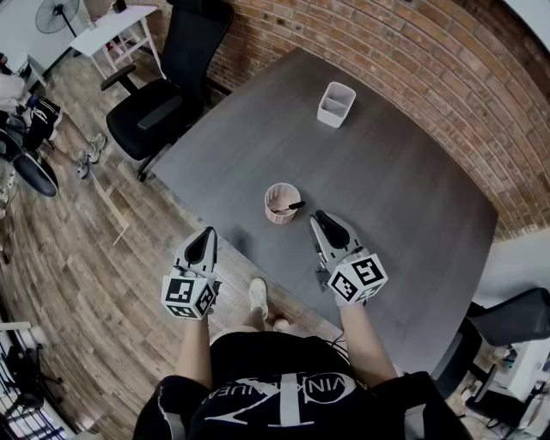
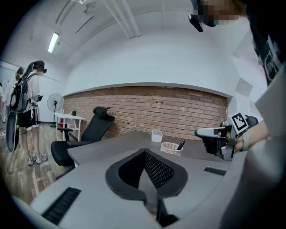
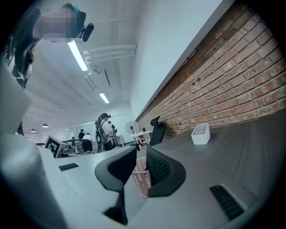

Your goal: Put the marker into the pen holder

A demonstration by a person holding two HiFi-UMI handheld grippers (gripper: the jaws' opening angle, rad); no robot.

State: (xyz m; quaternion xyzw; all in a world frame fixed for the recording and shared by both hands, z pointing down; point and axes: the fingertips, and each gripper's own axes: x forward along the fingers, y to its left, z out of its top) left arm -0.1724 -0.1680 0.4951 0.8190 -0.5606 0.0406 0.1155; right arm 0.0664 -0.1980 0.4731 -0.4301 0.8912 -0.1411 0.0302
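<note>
Grey table (image 1: 387,172), dark marker (image 1: 292,206) leaning in pink mesh pen holder (image 1: 279,216)

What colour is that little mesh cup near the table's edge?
Pale pink cup, with a dark marker in it. It shows best in the head view.

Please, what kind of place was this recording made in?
Most likely an office or a shared workroom. There is a large grey table, black office chairs stand around it, a brick wall runs behind, and a standing fan is in the corner.
</note>
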